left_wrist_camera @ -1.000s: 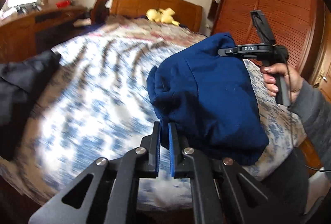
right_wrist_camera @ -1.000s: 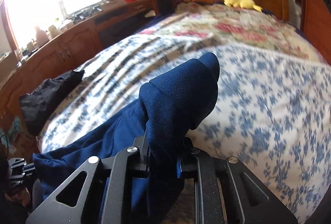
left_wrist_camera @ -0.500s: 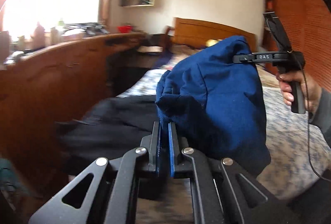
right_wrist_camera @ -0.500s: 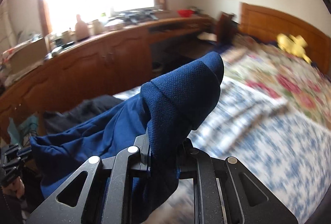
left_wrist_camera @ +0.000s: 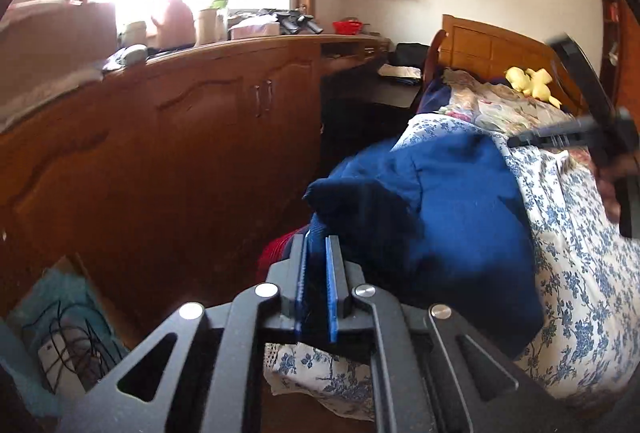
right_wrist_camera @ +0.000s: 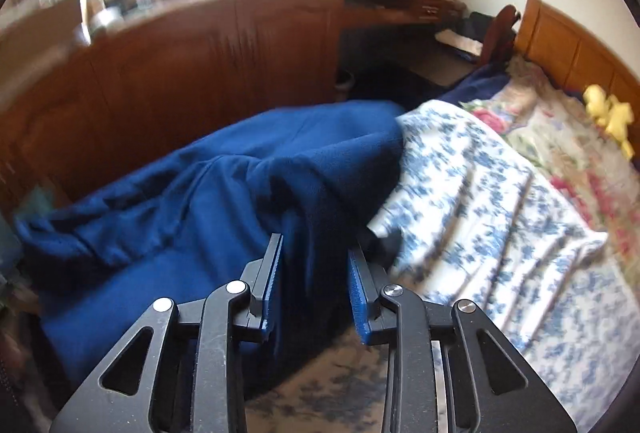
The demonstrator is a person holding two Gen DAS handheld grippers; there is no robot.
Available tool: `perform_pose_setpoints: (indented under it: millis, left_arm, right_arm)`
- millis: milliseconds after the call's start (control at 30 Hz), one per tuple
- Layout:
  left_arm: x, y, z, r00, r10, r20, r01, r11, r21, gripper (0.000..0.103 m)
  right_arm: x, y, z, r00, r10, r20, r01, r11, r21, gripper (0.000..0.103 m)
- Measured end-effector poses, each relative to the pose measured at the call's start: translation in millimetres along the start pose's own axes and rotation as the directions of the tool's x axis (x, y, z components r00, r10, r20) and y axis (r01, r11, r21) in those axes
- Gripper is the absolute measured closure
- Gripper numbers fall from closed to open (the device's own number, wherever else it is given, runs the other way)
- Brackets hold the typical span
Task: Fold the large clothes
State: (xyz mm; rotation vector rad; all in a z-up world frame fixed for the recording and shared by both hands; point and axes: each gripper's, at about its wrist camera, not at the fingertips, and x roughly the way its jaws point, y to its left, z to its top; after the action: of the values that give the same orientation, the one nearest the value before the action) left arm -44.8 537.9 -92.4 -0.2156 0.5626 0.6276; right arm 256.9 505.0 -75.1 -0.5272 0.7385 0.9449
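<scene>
A large navy blue garment [left_wrist_camera: 452,209] lies bunched at the left edge of the bed [left_wrist_camera: 572,233]. My left gripper [left_wrist_camera: 318,257] is shut on a fold of it, low at the bed's corner. In the right wrist view the garment [right_wrist_camera: 224,193] spreads along the bed's edge. My right gripper [right_wrist_camera: 316,253] has its jaws parted, with a fold of the garment hanging loose between them. The right gripper also shows blurred in the left wrist view [left_wrist_camera: 516,141], above the garment.
A long wooden cabinet [left_wrist_camera: 180,137] with a cluttered top runs close along the bed's left side. A box of cables [left_wrist_camera: 68,337] sits on the floor. A yellow plush toy [right_wrist_camera: 608,113] lies by the wooden headboard [right_wrist_camera: 572,45]. Something red [left_wrist_camera: 276,249] shows under the garment.
Both grippers swung left and down, bringing the garment to the bed's left edge by the cabinet. My right gripper's jaws opened off the fold they held.
</scene>
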Motion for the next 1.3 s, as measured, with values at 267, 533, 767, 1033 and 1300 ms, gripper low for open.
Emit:
perform_pose_setpoints:
  millis: [267,533,767,1033,1300]
  left_arm:
    - [-51,-28,12,0.995,-0.044,0.091,0.037,0.997,0.073,0.078]
    - [-107,-79,41,0.975,-0.149,0.165,0.133,0.986,0.103,0.07]
    - [-135,-130,65,0.953,-0.231,0.194,0.204,0.967,0.151,0.068]
    - [-164,-196,73,0.922,-0.321,0.214,0.276,0.937,0.216,0.064]
    - [-175,-263,54,0.884,-0.434,0.171,0.383,0.885,0.266,0.05]
  right_arm:
    - [-36,-16,-54,0.997,0.05,0.063,-0.05,0.999,0.002,0.063]
    - [-124,-27,-86,0.986,0.075,0.151,-0.076,0.997,0.004,0.063]
    - [-216,-51,-113,0.966,0.058,0.25,-0.062,0.998,0.007,0.06]
    - [-290,-82,-163,0.949,0.006,0.314,-0.024,0.998,0.052,0.05]
    - [-334,-118,-229,0.941,-0.066,0.331,0.025,0.992,0.126,0.044]
